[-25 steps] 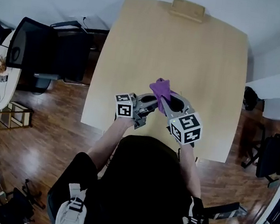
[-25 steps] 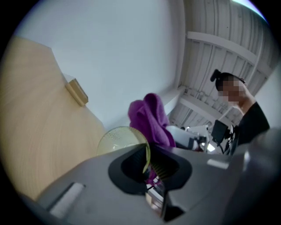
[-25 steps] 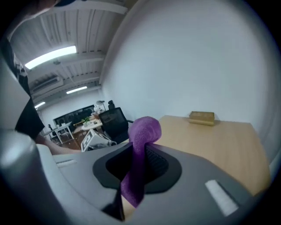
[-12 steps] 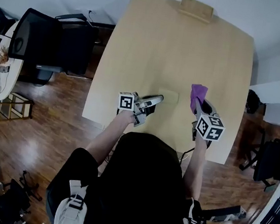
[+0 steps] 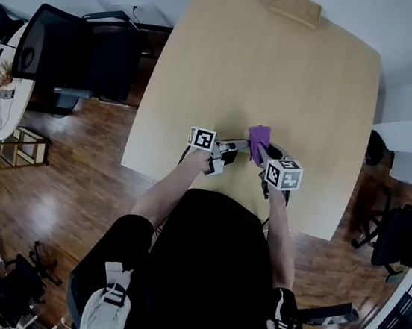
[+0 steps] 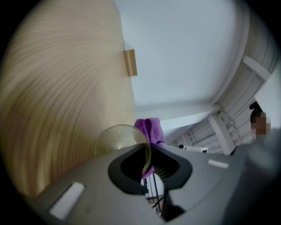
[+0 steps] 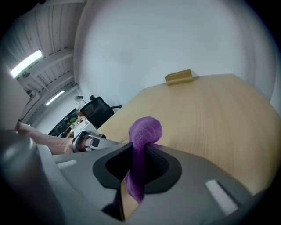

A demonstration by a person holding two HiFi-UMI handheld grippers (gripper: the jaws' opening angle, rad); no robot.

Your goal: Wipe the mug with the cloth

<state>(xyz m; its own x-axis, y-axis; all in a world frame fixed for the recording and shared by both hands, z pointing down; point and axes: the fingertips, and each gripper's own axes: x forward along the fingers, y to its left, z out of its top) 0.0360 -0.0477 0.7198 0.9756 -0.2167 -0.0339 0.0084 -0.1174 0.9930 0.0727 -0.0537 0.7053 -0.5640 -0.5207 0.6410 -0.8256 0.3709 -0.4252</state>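
The mug (image 6: 118, 138), clear glass, is over the near part of the table (image 5: 263, 70). My left gripper (image 6: 147, 154) is closed on its wall at the rim. The purple cloth (image 6: 150, 128) stands just to the right of that rim, bunched upright and clamped in my right gripper (image 7: 138, 154). I cannot tell whether cloth and glass touch. I judge the wipe means a short move of the right hand to my left, onto the glass.
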